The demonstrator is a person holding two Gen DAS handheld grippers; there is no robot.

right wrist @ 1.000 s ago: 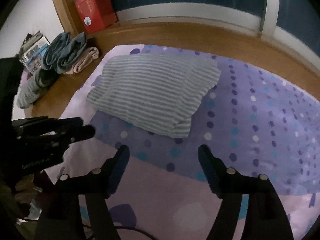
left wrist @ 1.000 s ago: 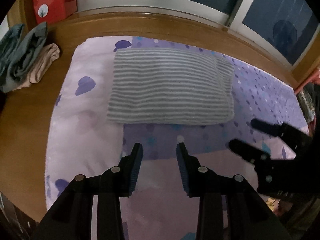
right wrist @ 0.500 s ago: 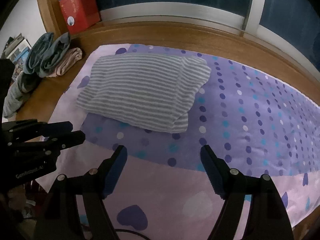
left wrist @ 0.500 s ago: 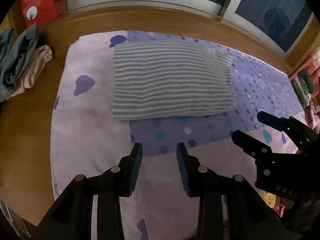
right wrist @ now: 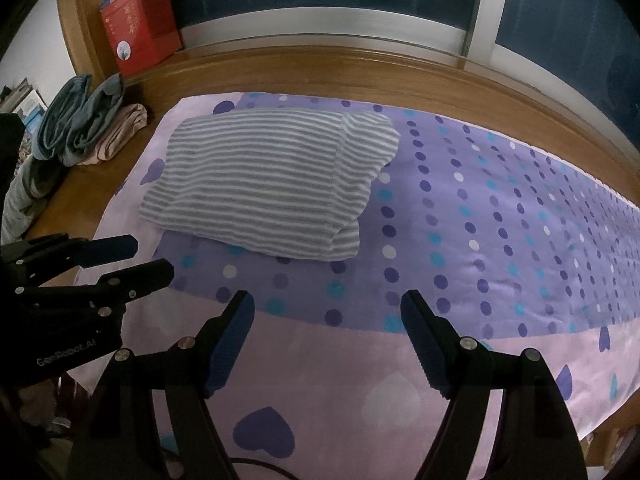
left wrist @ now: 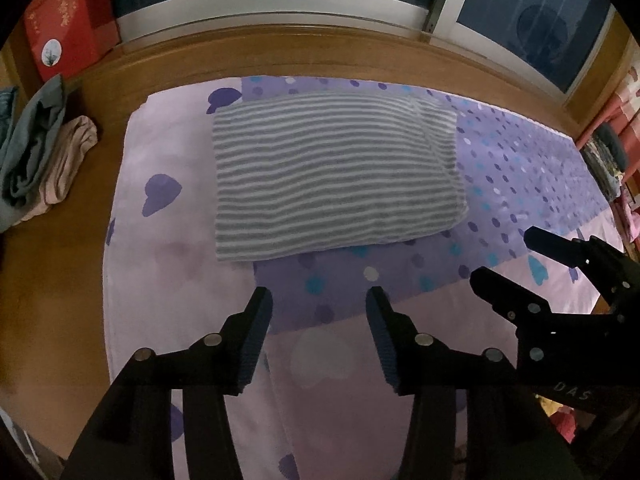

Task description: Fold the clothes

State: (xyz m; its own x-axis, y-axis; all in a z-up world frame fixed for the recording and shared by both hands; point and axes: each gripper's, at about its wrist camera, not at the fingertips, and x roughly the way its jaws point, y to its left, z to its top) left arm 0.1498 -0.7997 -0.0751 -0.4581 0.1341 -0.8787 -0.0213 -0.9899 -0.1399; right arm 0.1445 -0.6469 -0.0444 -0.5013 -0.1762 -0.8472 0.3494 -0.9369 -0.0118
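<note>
A grey-and-white striped garment [left wrist: 332, 176] [right wrist: 272, 184] lies folded into a rectangle on the purple and pink sheet [left wrist: 168, 264] [right wrist: 500, 216]. My left gripper [left wrist: 319, 300] hovers over the sheet just in front of the garment's near edge; its jaws are opening and hold nothing. It also shows at the left of the right wrist view as the left gripper [right wrist: 154, 258]. My right gripper [right wrist: 327, 298] stands open and empty over the sheet, near the garment's right front corner. In the left wrist view the right gripper [left wrist: 502, 256] is at the right.
Rolled blue and beige clothes [left wrist: 40, 160] [right wrist: 92, 128] lie on the wooden ledge [left wrist: 60, 280] at the left. A red box [left wrist: 68, 16] [right wrist: 138, 32] stands at the back left under the window [left wrist: 520, 4]. More fabric [left wrist: 616, 152] sits at the far right.
The left gripper's jaws have spread wider. Both views have tilted a little, so the striped garment sits slightly lower and turned in frame. The garment itself has not moved.
</note>
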